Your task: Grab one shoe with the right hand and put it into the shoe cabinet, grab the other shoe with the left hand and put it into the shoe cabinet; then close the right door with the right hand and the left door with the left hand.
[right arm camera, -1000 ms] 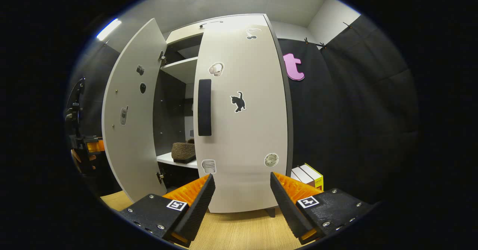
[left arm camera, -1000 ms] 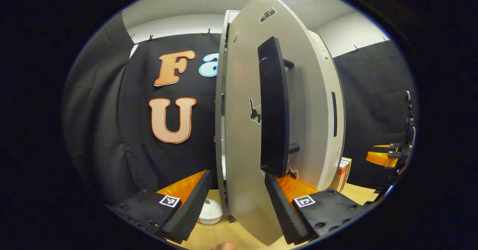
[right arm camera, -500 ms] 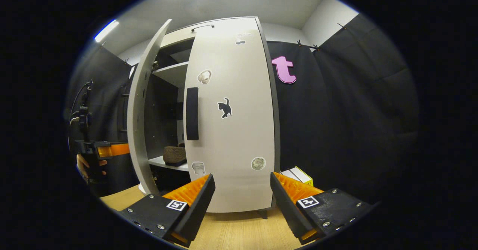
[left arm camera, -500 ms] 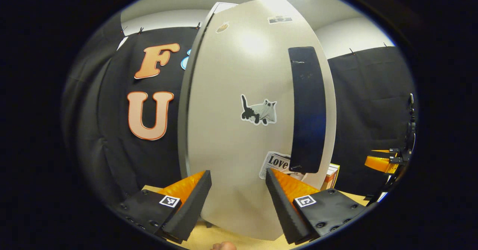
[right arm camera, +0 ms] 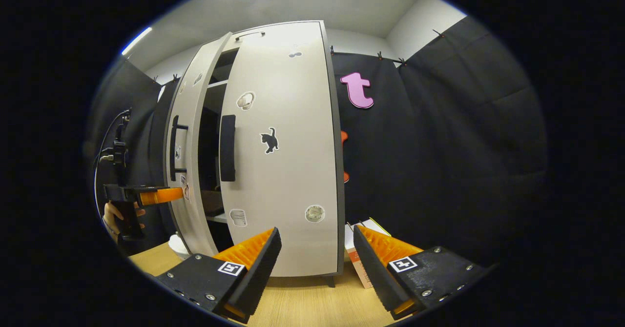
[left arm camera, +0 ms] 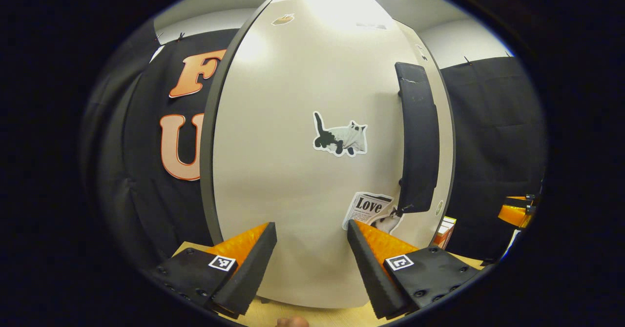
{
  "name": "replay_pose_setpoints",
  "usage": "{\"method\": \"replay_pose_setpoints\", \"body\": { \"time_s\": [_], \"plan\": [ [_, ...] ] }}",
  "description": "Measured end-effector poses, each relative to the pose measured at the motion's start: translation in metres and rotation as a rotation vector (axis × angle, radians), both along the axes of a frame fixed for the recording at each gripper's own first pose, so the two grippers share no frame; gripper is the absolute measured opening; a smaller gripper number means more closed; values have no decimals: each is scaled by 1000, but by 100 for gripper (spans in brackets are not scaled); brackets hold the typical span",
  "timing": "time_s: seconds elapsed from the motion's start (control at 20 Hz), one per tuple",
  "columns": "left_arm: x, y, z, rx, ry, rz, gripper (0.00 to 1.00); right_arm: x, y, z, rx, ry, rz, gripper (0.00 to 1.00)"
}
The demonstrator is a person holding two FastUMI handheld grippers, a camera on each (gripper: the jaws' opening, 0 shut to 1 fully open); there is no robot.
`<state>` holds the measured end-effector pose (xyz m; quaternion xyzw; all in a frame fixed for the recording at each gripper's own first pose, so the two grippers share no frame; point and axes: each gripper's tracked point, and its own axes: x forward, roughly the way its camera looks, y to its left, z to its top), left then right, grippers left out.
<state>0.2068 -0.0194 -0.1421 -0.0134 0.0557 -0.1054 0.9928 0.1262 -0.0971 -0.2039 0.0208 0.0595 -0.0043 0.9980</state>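
Note:
The pale shoe cabinet (right arm camera: 288,39) stands ahead in the right gripper view. Its right door (right arm camera: 288,171) lies shut. Its left door (right arm camera: 188,136) stands a little ajar, leaving a narrow dark gap where a shelf edge (right arm camera: 216,217) shows; I cannot make out the shoes. In the left gripper view that left door (left arm camera: 293,171) is very close, its black handle (left arm camera: 416,136) at the right. My left gripper (left arm camera: 311,263) is open, fingers right at the door's face; it also shows as the left gripper (right arm camera: 158,196), held by a hand (right arm camera: 114,214). My right gripper (right arm camera: 316,268) is open, back from the cabinet.
A box (right arm camera: 360,263) stands on the wooden floor (right arm camera: 312,302) by the cabinet's right foot, and shows again as a box (left arm camera: 442,232) past the door. A white round thing (right arm camera: 178,245) lies on the floor under the left door. Black cloth walls surround the booth.
The left door has swung from wide open to nearly shut, with my left gripper following its face. The right gripper's view has shifted rightward; the right door stayed shut.

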Motion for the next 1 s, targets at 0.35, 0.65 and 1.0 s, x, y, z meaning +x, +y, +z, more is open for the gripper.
{"method": "replay_pose_setpoints", "body": {
  "time_s": [0.35,0.65,1.0],
  "plan": [
    [18,-10,-11,31,2,45,96,24,-10,-14,-6,34,-19,92],
    [25,-13,-19,49,-3,118,94,43,-19,-23,-12,58,-45,92],
    [-9,-5,8,9,-13,125,96,40,-20,14,-17,43,-51,92]
  ]
}}
